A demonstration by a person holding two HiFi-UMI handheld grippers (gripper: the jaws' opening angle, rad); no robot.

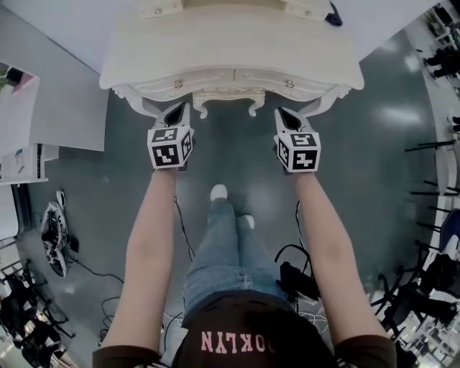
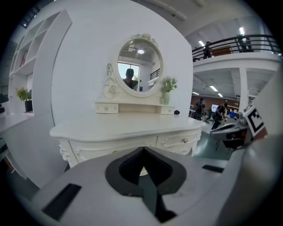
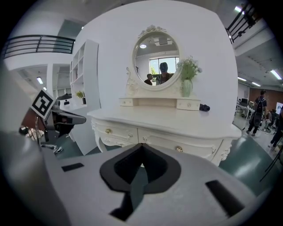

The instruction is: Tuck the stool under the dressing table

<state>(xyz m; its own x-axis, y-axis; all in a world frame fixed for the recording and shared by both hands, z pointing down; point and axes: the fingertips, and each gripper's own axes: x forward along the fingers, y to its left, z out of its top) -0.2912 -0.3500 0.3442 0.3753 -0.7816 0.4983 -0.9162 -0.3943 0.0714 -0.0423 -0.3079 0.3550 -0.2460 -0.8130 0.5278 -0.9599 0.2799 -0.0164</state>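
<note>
The cream dressing table (image 1: 230, 50) stands just ahead of me, its drawer front facing both grippers. In both gripper views it fills the middle (image 2: 128, 128) (image 3: 177, 121), with a round mirror (image 2: 139, 66) (image 3: 157, 62) on top. No stool shows in any view. My left gripper (image 1: 178, 109) (image 2: 143, 150) is held in the air before the table's left front leg, jaws shut and empty. My right gripper (image 1: 284, 113) (image 3: 141, 147) hangs level with it before the right front leg, also shut with nothing in it.
A vase of flowers (image 3: 186, 81) and a small dark object (image 1: 333, 16) sit on the tabletop. A white shelf unit (image 3: 86, 88) stands to the left. Cables (image 1: 72, 259) and a black bag (image 1: 298, 280) lie on the floor beside my feet (image 1: 219, 192).
</note>
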